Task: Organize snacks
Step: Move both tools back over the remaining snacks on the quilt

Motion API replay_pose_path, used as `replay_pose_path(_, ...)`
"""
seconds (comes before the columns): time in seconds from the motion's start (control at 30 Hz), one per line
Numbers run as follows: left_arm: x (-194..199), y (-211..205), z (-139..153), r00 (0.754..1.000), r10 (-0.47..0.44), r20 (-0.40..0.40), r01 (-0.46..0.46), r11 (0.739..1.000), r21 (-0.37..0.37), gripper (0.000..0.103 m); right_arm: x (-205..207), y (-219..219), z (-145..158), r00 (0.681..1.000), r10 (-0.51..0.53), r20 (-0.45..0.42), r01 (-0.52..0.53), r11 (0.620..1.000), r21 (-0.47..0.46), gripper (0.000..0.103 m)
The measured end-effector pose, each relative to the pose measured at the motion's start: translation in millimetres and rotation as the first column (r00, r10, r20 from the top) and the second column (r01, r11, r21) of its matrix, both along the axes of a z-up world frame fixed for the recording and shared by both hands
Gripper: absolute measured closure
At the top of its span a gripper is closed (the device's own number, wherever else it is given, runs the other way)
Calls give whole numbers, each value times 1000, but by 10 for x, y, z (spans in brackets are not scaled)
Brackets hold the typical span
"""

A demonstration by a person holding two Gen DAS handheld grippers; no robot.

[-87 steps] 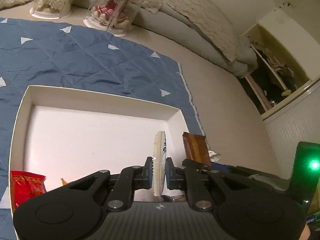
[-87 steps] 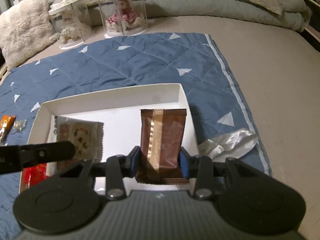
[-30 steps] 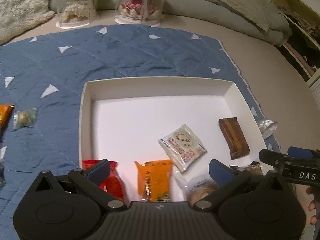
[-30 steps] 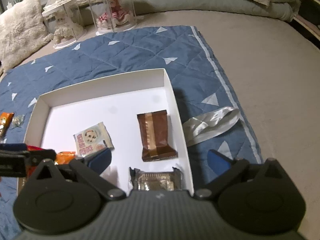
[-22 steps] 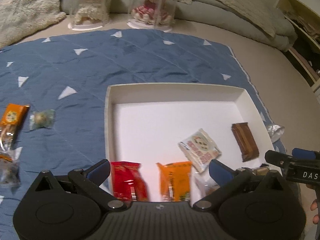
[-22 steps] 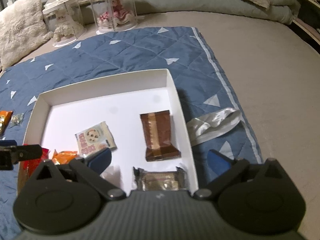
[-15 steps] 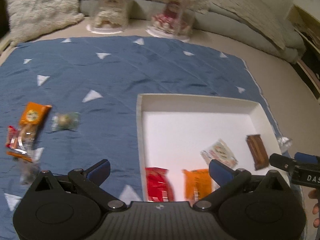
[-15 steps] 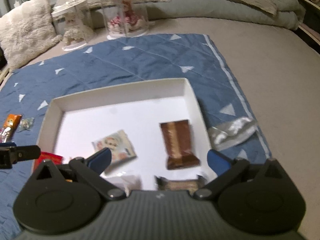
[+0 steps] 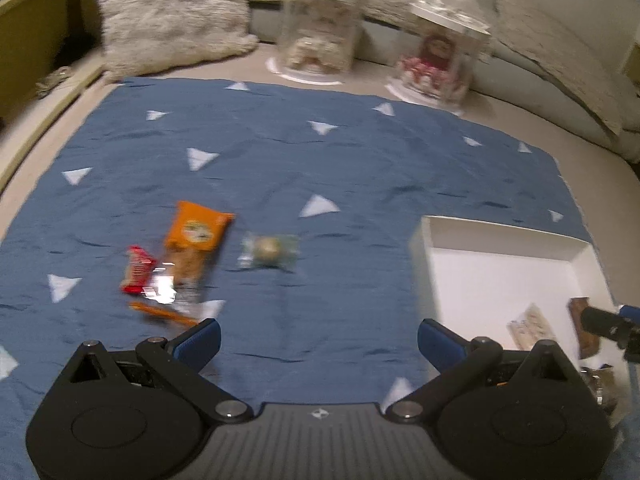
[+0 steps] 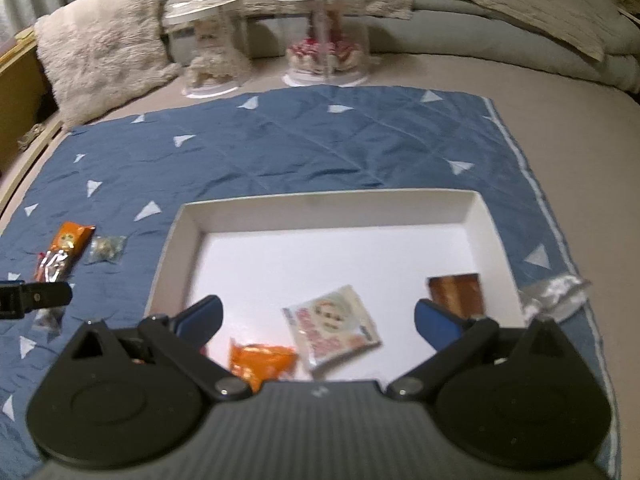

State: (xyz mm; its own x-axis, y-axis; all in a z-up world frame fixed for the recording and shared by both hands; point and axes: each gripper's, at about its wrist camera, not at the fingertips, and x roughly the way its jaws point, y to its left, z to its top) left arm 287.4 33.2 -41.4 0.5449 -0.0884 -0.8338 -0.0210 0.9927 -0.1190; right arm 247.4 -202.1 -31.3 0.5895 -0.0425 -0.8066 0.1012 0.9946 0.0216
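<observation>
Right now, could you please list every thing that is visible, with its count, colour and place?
white box: 1, white, on the right part of the blue quilt
blue quilt: 1, blue with white triangles, spread on the beige bed
brown packet: 1, brown, in the box, right side
white cookie packet: 1, white, in the box, middle
orange packet: 1, orange, in the box, near edge
orange bar: 1, orange, on the quilt left of the box
red packet: 1, red, touching the bar's left side
clear wrapped candy: 1, clear, right of the bar
silver wrapper: 1, silver, outside the box's right wall
clear display cases: 2, behind the quilt
fluffy pillow: 1, cream, far left
left gripper: 1, open
right gripper: 1, open
</observation>
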Motion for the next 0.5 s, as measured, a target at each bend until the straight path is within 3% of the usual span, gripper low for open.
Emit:
replay_pose_path(0.37,-166,718,37,993,107,53,-109,993,39,0,198,446,41,997,65,44,-67,997,42,0)
replay_pose_path(0.5,-163,862,-44,993,116,27,-117,993,28,0,265,671,61,992,109,68,-114,992,61,0)
